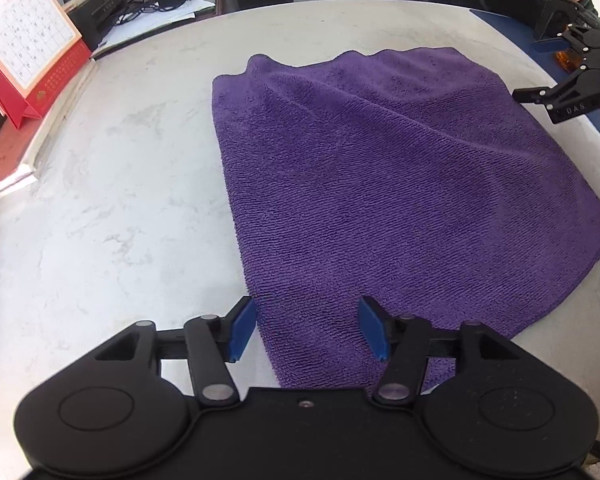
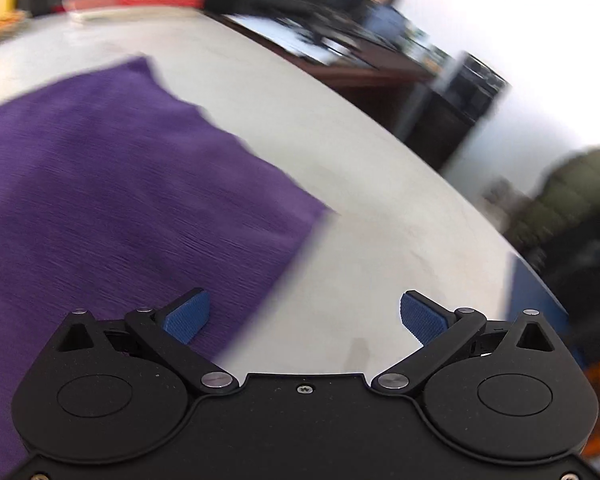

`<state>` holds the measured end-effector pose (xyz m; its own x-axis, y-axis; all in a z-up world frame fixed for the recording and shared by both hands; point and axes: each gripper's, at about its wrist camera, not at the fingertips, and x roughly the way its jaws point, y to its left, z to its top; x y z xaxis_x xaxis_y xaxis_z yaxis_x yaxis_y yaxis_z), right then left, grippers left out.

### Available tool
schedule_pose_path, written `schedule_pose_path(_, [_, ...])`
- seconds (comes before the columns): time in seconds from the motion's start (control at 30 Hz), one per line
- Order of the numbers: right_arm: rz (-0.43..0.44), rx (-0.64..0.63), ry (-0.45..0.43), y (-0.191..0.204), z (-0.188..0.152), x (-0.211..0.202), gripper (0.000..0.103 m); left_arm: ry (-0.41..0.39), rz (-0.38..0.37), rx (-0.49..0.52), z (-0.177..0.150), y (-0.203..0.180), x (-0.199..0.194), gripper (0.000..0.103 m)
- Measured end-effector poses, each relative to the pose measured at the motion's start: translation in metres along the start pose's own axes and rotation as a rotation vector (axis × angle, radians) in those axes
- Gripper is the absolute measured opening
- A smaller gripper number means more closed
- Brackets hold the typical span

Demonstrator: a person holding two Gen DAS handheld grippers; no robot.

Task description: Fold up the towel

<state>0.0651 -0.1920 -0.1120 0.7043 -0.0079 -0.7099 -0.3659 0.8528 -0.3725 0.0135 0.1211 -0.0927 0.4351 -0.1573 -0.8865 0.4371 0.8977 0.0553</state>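
Observation:
A purple towel (image 1: 380,180) lies spread with soft wrinkles on the white marbled table (image 1: 120,200). My left gripper (image 1: 308,332) hovers over the towel's near corner. Its blue pads (image 1: 242,330) stand apart on either side of that corner and do not press the cloth. My right gripper (image 1: 528,70) shows at the far right edge of the left wrist view, beyond the towel's right side, with its jaws spread. The blurred right wrist view has the right gripper (image 2: 304,316) wide open above the table, its left pad over the edge of the towel (image 2: 120,200), and nothing is held.
A red desk calendar (image 1: 24,40) and a stack of books (image 1: 12,168) stand at the table's left edge. A blue mat (image 1: 500,24) lies at the far right. A person in a dark green jacket (image 2: 572,200) is beside the table. Desks with clutter fill the background.

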Motion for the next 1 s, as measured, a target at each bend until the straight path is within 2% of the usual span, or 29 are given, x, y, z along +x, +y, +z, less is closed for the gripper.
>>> schedule_pose_path(0.07, [-0.012,0.005,-0.019,0.002,0.007,-0.002,0.103,0.008,-0.021,0.015,0.002,0.003,0.001,0.056])
schedule_pose_path(0.13, [0.016,-0.009,-0.044,0.014,0.016,-0.002,0.103,0.014,-0.041,0.033,0.004,0.006,0.002,0.057])
schedule_pose_path(0.23, [-0.004,-0.064,-0.029,0.025,0.019,0.014,0.103,0.016,-0.07,0.052,0.005,0.011,0.003,0.057])
schedule_pose_path(0.27, [-0.001,-0.04,-0.039,0.02,0.018,0.018,0.103,0.014,-0.078,0.056,0.005,0.012,0.003,0.057])
schedule_pose_path(0.33, [-0.059,0.036,-0.024,0.001,0.021,0.032,0.103,0.009,-0.093,0.077,0.005,0.014,0.003,0.058])
schedule_pose_path(0.43, [-0.137,0.067,-0.004,-0.015,0.026,0.035,0.103,0.021,-0.108,0.097,0.007,0.015,0.004,0.057])
schedule_pose_path(0.5, [-0.133,0.072,-0.013,-0.016,0.027,0.022,0.103,0.018,-0.108,0.103,0.011,0.017,0.002,0.052])
schedule_pose_path(0.67, [-0.049,-0.006,-0.03,0.012,0.036,0.009,0.103,-0.079,-0.148,0.099,0.038,0.027,-0.005,0.052])
schedule_pose_path(0.83, [-0.006,-0.066,0.001,0.032,0.055,0.044,0.103,-0.187,-0.204,0.192,0.08,0.015,0.008,0.052])
schedule_pose_path(0.9, [-0.038,-0.044,0.015,0.023,0.058,0.05,0.103,-0.21,-0.209,0.214,0.094,0.012,0.018,0.052])
schedule_pose_path(0.97, [-0.129,-0.018,0.045,0.01,0.059,0.047,0.103,-0.216,-0.208,0.224,0.106,0.012,0.031,0.052])
schedule_pose_path(1.0, [-0.123,0.001,0.03,0.007,0.059,0.042,0.103,-0.213,-0.21,0.233,0.109,0.013,0.036,0.052])
